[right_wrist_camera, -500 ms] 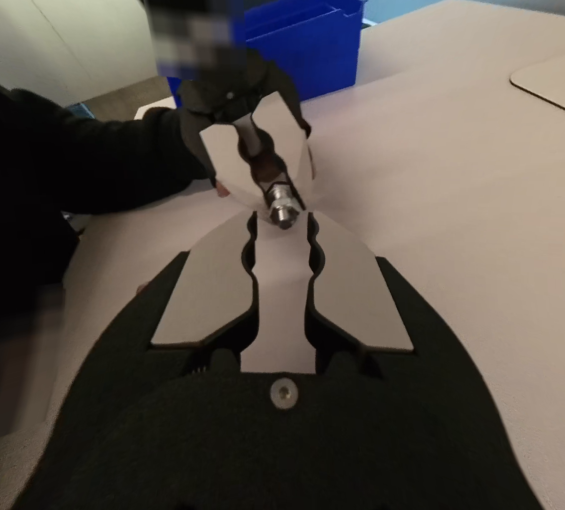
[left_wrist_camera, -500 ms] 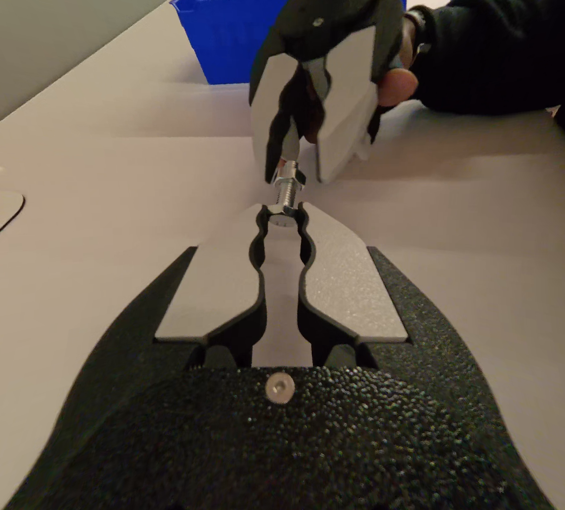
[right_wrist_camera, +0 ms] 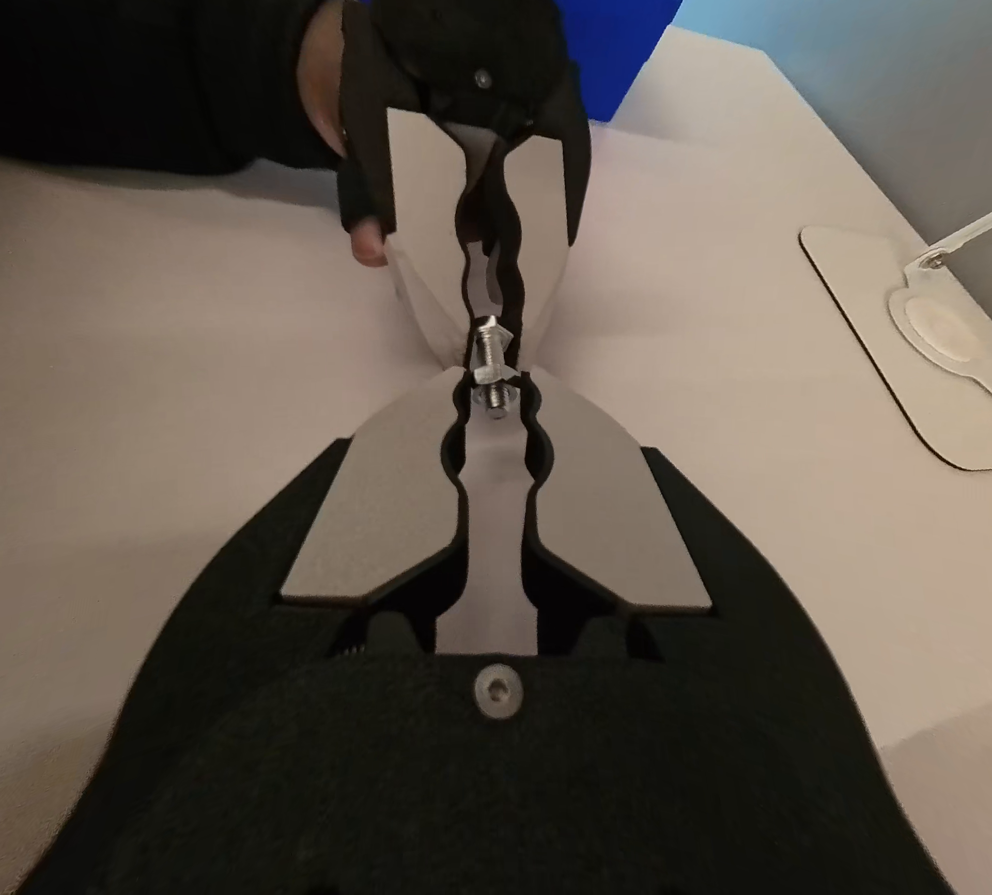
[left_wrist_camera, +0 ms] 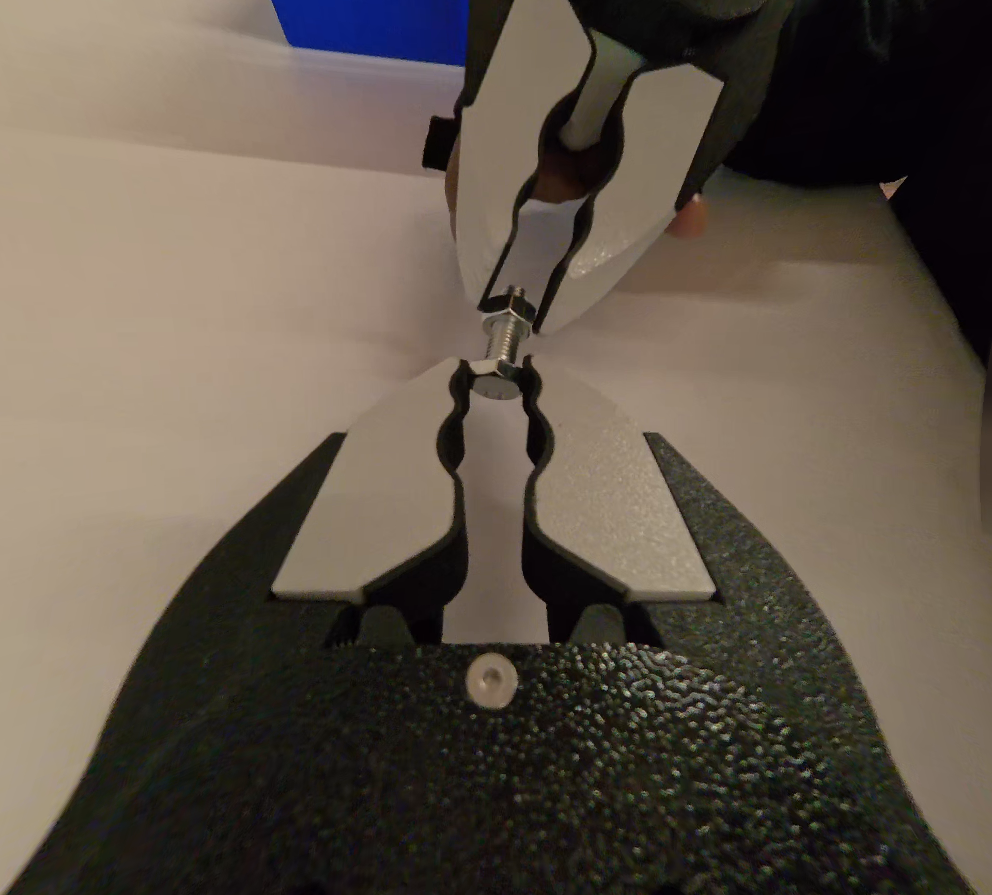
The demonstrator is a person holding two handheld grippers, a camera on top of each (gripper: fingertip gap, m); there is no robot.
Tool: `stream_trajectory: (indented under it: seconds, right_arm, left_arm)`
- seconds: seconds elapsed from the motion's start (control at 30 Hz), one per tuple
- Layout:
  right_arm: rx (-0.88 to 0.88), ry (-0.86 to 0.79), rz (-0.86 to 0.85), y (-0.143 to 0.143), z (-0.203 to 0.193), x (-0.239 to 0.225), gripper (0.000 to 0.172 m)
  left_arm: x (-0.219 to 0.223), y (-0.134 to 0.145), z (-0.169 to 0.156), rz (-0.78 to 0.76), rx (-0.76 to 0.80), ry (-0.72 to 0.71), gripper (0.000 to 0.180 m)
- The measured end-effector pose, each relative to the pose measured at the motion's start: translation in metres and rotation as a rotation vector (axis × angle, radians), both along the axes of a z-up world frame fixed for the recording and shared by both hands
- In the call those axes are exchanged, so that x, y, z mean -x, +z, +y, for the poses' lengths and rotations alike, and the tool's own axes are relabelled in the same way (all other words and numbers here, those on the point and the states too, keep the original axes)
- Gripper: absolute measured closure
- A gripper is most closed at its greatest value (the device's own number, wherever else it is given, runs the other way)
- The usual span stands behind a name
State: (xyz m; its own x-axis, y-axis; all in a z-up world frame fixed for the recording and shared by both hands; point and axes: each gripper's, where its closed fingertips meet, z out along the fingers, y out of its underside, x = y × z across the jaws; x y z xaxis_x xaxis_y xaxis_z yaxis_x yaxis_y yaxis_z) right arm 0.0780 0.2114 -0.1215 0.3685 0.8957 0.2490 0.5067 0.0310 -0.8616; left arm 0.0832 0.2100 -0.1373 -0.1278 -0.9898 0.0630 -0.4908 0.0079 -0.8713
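Left gripper (left_wrist_camera: 495,375) pinches the silver threaded steel bolt (left_wrist_camera: 502,343) by its hex head; right gripper (right_wrist_camera: 493,381) clamps the silver hex nut (right_wrist_camera: 489,374) on it, above the white table (left_wrist_camera: 161,279).

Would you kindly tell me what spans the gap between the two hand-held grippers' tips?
A silver bolt: head in the left hand-held gripper, nut in the right hand-held gripper. Both views show it.

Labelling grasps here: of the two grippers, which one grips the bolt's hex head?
The left gripper: its tips pinch the bolt's hex head; the right gripper pinches the nut instead.
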Motion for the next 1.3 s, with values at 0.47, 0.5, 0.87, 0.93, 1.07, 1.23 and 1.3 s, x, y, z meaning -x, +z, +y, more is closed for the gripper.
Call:
stream_trajectory:
  seconds: [0.47, 0.5, 0.87, 0.93, 1.07, 1.23, 1.3]
  right_arm:
    - [-0.085, 0.013, -0.053, -0.003, 0.0, 0.002, 0.155]
    - [-0.087, 0.014, -0.052, -0.002, -0.001, 0.002, 0.155]
    - [-0.261, -0.059, -0.001, 0.015, 0.01, 0.0, 0.154]
    - [-0.047, -0.076, 0.154, 0.02, 0.012, -0.002, 0.139]
    - [0.358, -0.033, 0.436, 0.029, 0.007, -0.006, 0.134]
    - [0.546, -0.046, 0.456, 0.012, 0.005, -0.003, 0.138]
    - [0.548, -0.031, 0.454, 0.012, 0.003, -0.001, 0.154]
  left_arm:
    - [0.002, 0.0, -0.005, 0.02, 0.121, 0.005, 0.163]
    - [0.002, 0.0, -0.005, 0.019, 0.13, 0.006, 0.163]
    - [0.001, 0.014, 0.004, -0.073, 0.249, 0.072, 0.163]
    - [0.0, 0.017, 0.009, -0.102, 0.169, 0.086, 0.163]
    - [-0.001, 0.014, 0.015, -0.084, -0.015, 0.106, 0.163]
    - [-0.004, 0.016, 0.011, -0.097, -0.159, 0.07, 0.163]
    - [-0.004, 0.013, 0.008, -0.081, -0.178, 0.054, 0.163]
